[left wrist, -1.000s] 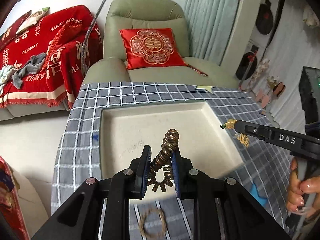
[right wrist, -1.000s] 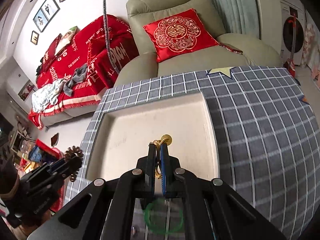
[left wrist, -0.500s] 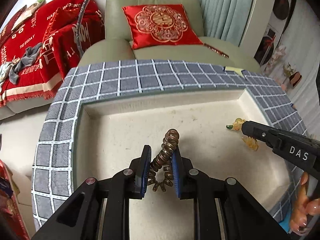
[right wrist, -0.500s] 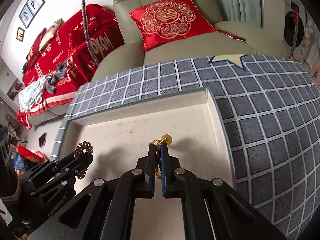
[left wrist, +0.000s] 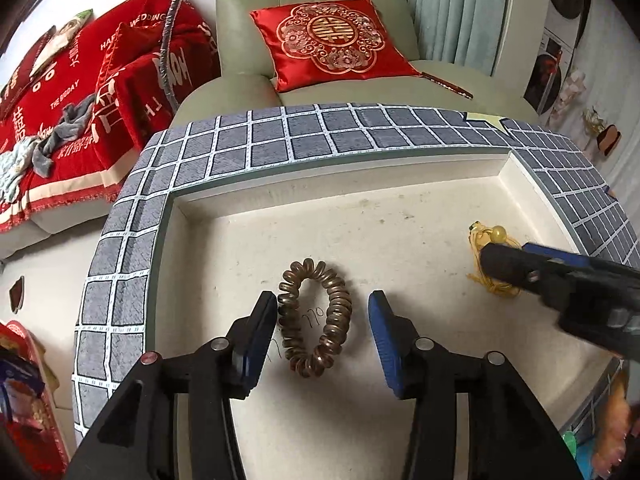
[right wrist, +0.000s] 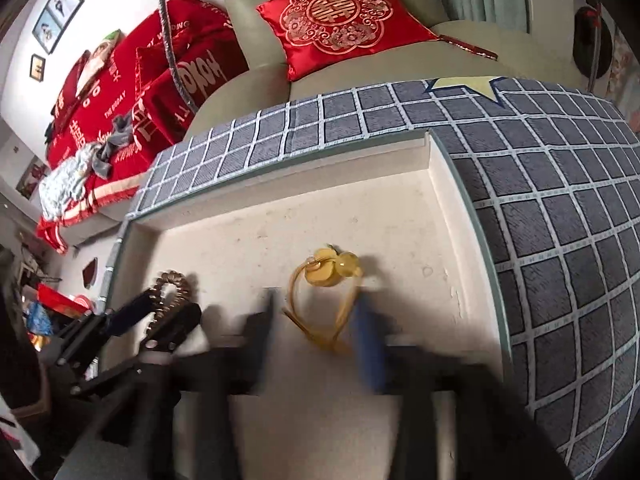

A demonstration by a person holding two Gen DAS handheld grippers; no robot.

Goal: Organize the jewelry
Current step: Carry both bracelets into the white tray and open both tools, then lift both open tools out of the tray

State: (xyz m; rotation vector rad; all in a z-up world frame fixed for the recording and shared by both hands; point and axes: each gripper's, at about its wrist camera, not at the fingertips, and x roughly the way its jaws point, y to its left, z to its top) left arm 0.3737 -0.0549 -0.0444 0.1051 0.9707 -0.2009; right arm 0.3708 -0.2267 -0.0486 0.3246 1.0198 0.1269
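A bronze spiral coil bracelet (left wrist: 316, 320) lies flat on the floor of the cream tray (left wrist: 340, 168), between the fingers of my left gripper (left wrist: 322, 304). Its jaws are opening and the pads stand off the coil. A yellow cord bracelet with amber beads (right wrist: 328, 272) lies on the tray (right wrist: 280, 176) floor between the blurred fingers of my right gripper (right wrist: 316, 308), whose jaws are also opening. In the left wrist view the right gripper (left wrist: 500, 268) sits over the yellow bracelet (left wrist: 488, 236). The right wrist view shows the left gripper (right wrist: 160, 312) by the coil (right wrist: 172, 280).
The tray rests on a table under a grey checked cloth (left wrist: 280, 136). Behind it stands a green armchair with a red cushion (left wrist: 332, 40), and a red-covered sofa (left wrist: 60, 92) at left. A person's hand (left wrist: 616, 440) shows at the lower right edge.
Both grippers sank into the tray and their jaws opened. The coil bracelet and the yellow bracelet were let go and now lie on the tray floor.
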